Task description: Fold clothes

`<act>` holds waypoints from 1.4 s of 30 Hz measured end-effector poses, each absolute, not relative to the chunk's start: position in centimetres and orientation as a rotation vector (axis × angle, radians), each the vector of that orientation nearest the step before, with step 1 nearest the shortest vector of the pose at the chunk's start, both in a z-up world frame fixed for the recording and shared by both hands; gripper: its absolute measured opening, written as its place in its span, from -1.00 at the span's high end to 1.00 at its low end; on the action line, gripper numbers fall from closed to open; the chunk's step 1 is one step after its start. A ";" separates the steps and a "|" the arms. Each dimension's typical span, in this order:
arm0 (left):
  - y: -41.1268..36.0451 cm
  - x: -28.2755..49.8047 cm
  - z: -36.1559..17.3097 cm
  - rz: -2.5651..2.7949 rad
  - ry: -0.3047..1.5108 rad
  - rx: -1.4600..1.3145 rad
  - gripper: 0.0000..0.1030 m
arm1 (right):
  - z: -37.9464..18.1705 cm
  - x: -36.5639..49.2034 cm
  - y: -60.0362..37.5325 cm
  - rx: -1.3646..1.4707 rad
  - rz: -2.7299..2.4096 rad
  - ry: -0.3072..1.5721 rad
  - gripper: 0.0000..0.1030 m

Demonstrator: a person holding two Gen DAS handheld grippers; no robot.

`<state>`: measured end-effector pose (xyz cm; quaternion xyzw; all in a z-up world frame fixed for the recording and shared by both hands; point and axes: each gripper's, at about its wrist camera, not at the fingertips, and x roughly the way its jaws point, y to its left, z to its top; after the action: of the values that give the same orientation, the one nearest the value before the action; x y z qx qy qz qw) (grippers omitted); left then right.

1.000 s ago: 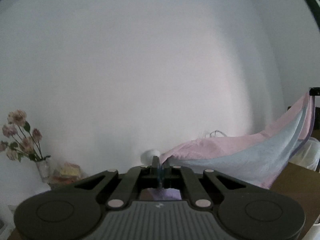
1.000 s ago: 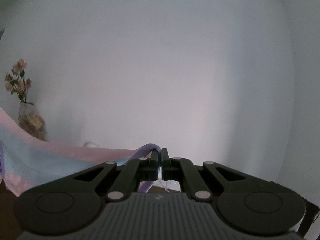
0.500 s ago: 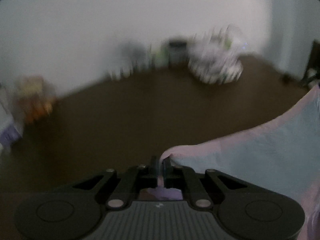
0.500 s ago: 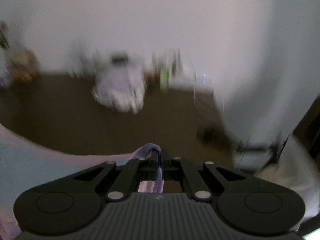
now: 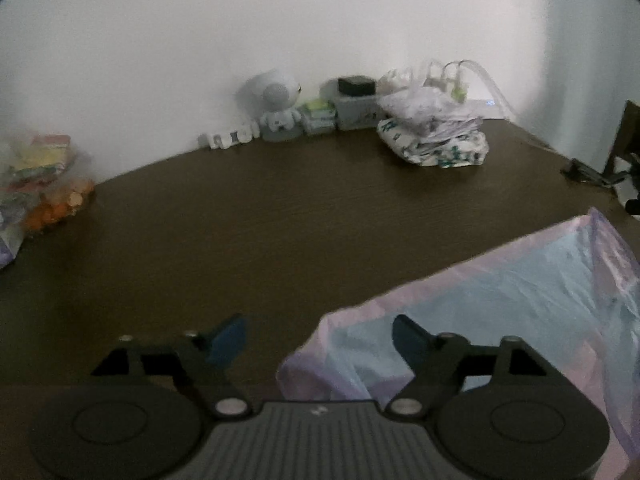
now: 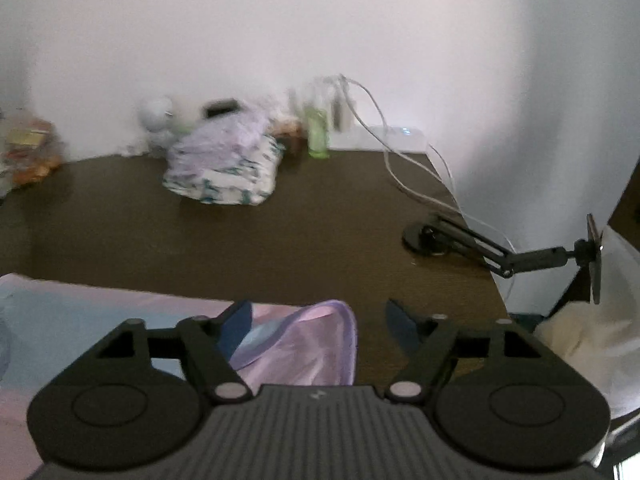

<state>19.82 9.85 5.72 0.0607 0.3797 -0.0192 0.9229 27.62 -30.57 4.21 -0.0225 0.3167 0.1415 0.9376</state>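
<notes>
**Both grippers spread wide over the pastel garment on the desk**

The pink, pale-blue and lilac fabric garment (image 5: 520,300) lies spread on the dark brown wooden desk (image 5: 280,220), on the near side of it. The left gripper (image 5: 318,334) hangs over the garment's near left corner, its jaws spread wide and holding nothing; one blue-tipped finger is over bare wood, the other over the cloth. The right gripper (image 6: 318,320) is likewise spread, with the lilac-edged corner of the garment (image 6: 304,344) lying loose between its jaws, pinched by neither.

Farther back, by the white wall, sits a stack of folded white clothes with green print (image 5: 434,140). Beside it stand a small white round-headed toy figure (image 5: 276,108) and a grey box (image 5: 354,110). A black jointed clamp arm (image 6: 480,248) stands at the desk's right edge, with white cables (image 6: 416,184) trailing past it.
</notes>
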 end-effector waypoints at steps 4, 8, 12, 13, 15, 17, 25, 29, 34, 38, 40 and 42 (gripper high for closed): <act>9.2 16.8 5.7 -0.099 0.781 0.145 -0.58 | 4.7 23.4 -29.7 -0.037 0.445 0.651 -0.53; 7.8 14.1 5.1 -0.161 0.793 0.162 -0.54 | 3.5 20.0 -26.8 -0.009 0.635 0.715 -0.52; 6.4 12.2 4.5 -0.225 0.802 0.160 -0.52 | 1.9 17.8 -23.4 0.009 0.786 0.807 -0.05; 6.1 11.8 4.3 -0.233 0.803 0.170 -0.52 | 1.6 17.4 -22.6 0.009 0.816 0.830 0.00; 5.5 10.9 4.0 -0.243 0.806 0.192 -0.52 | 0.9 16.5 -21.3 0.004 0.864 0.864 0.07; 5.4 9.9 3.6 -0.238 0.815 0.203 -0.48 | 0.7 15.6 -20.4 0.000 0.913 0.887 0.14; 7.3 6.9 2.5 -0.217 0.865 0.153 -0.45 | -0.3 12.7 -19.8 0.027 0.971 0.948 0.36; 8.0 6.3 2.1 -0.200 0.875 0.132 -0.40 | -1.0 12.5 -19.7 0.054 0.973 0.968 0.53; 8.6 6.4 1.6 -0.183 0.878 0.103 -0.13 | -1.3 12.5 -19.9 0.102 0.982 0.981 0.87; 8.8 6.9 1.4 -0.178 0.878 0.110 0.70 | -1.1 12.4 -20.6 0.160 0.978 0.971 0.96; 9.1 7.0 1.5 -0.184 0.873 0.113 0.90 | -0.5 12.5 -21.6 0.205 0.965 0.943 0.97; 9.3 6.8 1.6 -0.203 0.865 0.114 0.94 | 0.2 12.7 -22.9 0.254 0.948 0.909 0.97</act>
<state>6.83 9.34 1.63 0.0550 0.4183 -0.0979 0.9013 12.71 -22.88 0.23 0.1179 0.4212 0.4395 0.7846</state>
